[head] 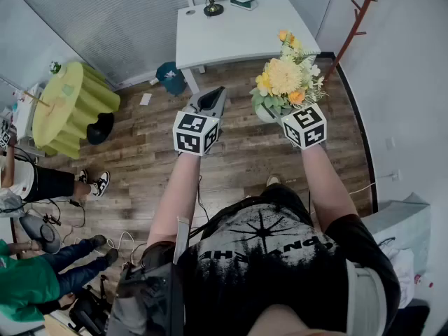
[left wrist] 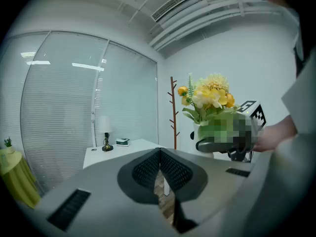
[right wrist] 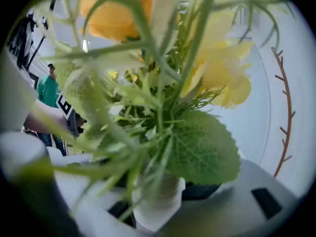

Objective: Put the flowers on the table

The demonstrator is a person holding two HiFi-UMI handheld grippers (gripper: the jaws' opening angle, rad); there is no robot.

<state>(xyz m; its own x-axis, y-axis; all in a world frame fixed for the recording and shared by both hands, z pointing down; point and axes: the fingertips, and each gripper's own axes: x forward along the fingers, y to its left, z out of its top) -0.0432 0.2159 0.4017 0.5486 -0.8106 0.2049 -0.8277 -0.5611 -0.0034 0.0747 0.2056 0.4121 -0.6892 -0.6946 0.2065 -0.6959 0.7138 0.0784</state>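
A: So, where are our flowers [head: 283, 75]?
B: We hold them above the floor [head: 140, 152], short of the desk [head: 238, 33]: right hand-held gripper [head: 275, 115] clamped on their vase [right wrist: 155, 206], left hand-held gripper [head: 217, 94] with jaws together, empty.

The head view is bright and evenly lit, with only faint shadows on the wooden floor [head: 140, 152]. The white worktop [head: 238, 33] at the far side is nearly washed out, and straight lines bow toward the picture's edges. Both gripper views are fisheye circles with black corners. In the left gripper view, ceiling strip lights glare as pale streaks on the glass wall [left wrist: 64, 107] at left. In the right gripper view the flowers [right wrist: 227, 78] sit so near that they smear into soft blur. Only one leaf [right wrist: 207, 152] is fairly sharp.
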